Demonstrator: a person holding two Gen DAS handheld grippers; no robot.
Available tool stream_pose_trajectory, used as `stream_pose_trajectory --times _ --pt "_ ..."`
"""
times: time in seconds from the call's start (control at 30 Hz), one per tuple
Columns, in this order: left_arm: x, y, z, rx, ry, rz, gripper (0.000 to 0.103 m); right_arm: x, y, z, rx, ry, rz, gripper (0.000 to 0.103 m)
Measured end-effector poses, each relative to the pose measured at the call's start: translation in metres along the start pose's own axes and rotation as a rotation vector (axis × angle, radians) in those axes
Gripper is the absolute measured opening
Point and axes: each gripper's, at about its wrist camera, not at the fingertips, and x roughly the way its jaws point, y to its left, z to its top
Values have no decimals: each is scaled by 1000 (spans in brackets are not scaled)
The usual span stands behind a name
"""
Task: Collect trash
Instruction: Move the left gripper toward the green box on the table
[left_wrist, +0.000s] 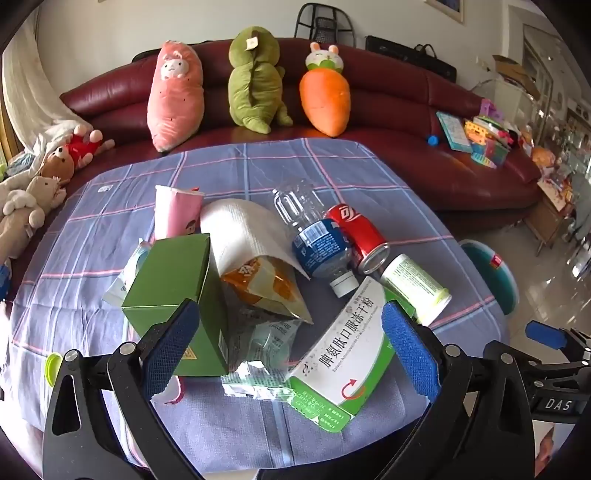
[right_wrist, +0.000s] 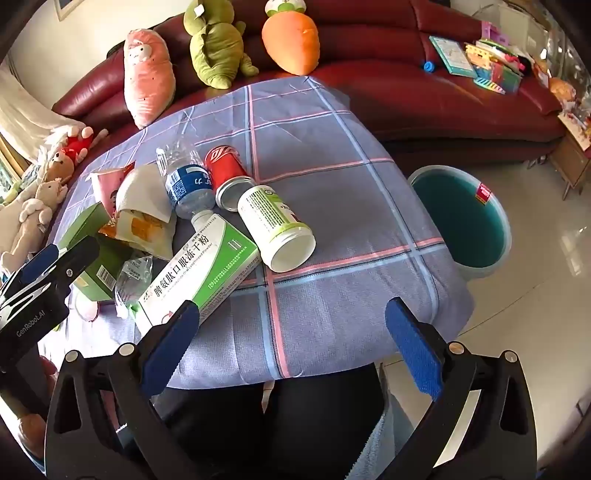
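A pile of trash lies on the checked cloth: a green box (left_wrist: 177, 295), a snack bag (left_wrist: 266, 288), a white-and-green medicine box (left_wrist: 351, 350), a clear water bottle (left_wrist: 314, 236), a red can (left_wrist: 360, 236), a white jar (left_wrist: 413, 284), a pink cup (left_wrist: 175, 214) and a white napkin (left_wrist: 243, 229). My left gripper (left_wrist: 291, 343) is open, just above the near side of the pile. My right gripper (right_wrist: 295, 339) is open and empty over the table's near edge, right of the medicine box (right_wrist: 199, 269) and the jar (right_wrist: 277, 225).
A teal bin (right_wrist: 461, 221) stands on the floor to the right of the table. A dark red sofa (left_wrist: 406, 110) with plush toys runs behind the table. More soft toys lie at the left. Books and toys sit on the sofa's right end.
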Motion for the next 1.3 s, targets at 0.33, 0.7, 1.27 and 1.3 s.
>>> stream_pose_trajectory --times 0.33,0.7,1.27,1.3 --pt "-7 28 -12 -5 -7 -10 99 6 7 -1 -6 -1 -28 97" --pt "-2 27 -5 -38 -12 45 99 4 7 4 -8 1 -58 97" --pt "-2 34 -3 -54 5 36 99 5 10 8 1 1 -82 97" --pt "-2 34 -3 -53 6 37 99 6 10 9 2 3 -82 97"
